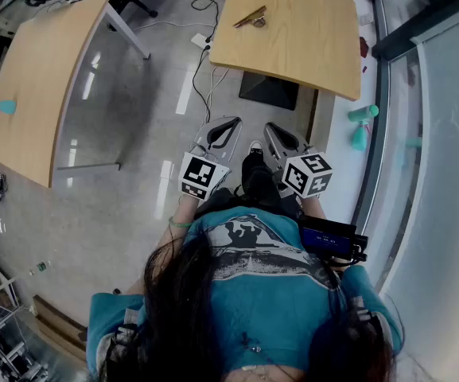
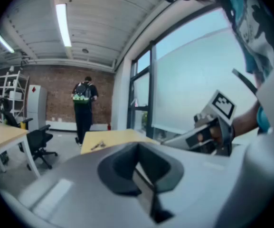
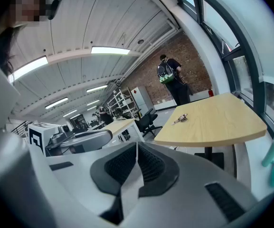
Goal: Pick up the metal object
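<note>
The metal object is a small brass-coloured piece lying on the far wooden table. It also shows as a small shape on that tabletop in the left gripper view and the right gripper view. I hold both grippers close to my body, above the floor and well short of the table. My left gripper is shut with nothing in it, jaws meeting. My right gripper is likewise shut and empty. Each gripper appears in the other's view.
A second wooden table stands at the left with a teal item on it. Cables run over the floor by the far table's black base. Teal bottles sit on the window sill at right. A person with a backpack stands far off.
</note>
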A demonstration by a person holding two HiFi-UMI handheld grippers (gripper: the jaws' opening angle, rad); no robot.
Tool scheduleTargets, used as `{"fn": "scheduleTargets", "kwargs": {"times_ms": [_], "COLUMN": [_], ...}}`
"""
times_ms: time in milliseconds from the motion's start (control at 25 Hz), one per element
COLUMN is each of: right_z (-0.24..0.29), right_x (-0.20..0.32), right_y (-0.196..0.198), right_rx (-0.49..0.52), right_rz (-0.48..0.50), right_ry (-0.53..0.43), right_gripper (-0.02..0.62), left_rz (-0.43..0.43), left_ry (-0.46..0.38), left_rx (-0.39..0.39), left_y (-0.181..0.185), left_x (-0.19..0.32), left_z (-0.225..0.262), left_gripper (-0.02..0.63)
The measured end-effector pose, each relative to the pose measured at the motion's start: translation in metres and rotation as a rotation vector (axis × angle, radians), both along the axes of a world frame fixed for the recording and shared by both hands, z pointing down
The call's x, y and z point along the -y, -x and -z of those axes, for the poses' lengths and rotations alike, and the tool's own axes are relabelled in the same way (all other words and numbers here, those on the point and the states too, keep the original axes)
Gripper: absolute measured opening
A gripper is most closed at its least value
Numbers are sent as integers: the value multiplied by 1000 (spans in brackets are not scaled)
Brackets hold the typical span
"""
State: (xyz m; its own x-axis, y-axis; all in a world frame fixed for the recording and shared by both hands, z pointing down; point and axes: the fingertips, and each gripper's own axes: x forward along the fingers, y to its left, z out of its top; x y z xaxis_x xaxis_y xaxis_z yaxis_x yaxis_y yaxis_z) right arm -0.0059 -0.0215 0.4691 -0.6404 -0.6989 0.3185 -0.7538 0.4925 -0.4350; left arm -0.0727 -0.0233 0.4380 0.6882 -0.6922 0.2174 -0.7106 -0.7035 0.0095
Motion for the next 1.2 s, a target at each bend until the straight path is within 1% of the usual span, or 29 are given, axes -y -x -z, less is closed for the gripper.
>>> {"fn": "scheduleTargets", "kwargs": {"times_ms": [160, 280, 400, 520, 720, 760, 880, 1080, 1200], "right_z": [5, 5, -3, -11, -16, -17, -25, -33, -34], "right_x": [52, 92, 128, 155, 183, 186, 195, 214, 233], "right_y": [-26, -47, -68, -82, -90, -92, -99, -116, -126], "right_rx": [-24, -17, -3, 5, 25, 26, 25, 24, 27], "right_rz": [41, 47, 47, 61, 84, 85, 75, 17, -39], "right_ry": [0, 5, 28, 49, 78, 83, 106, 139, 154], "right_gripper": [20, 20, 20, 20, 20, 20, 20, 20, 20], "left_rz": [28, 33, 51, 79, 113, 116, 124, 120, 93], "left_ry": [12, 22, 34, 51, 90, 93, 108, 166, 193], "left_rx": [-24, -46, -30, -15, 13, 19, 43, 65, 85], "left_y": [-27, -49, -65, -74, -76, -75, -71, -63, -61], "left_x": [50, 90, 124, 147, 178, 183, 199, 235, 265], "left_z": [1, 1, -5, -11, -20, -22, -30, -51, -64], "left_gripper": [3, 6, 10, 18, 22, 33, 38, 65, 81]}}
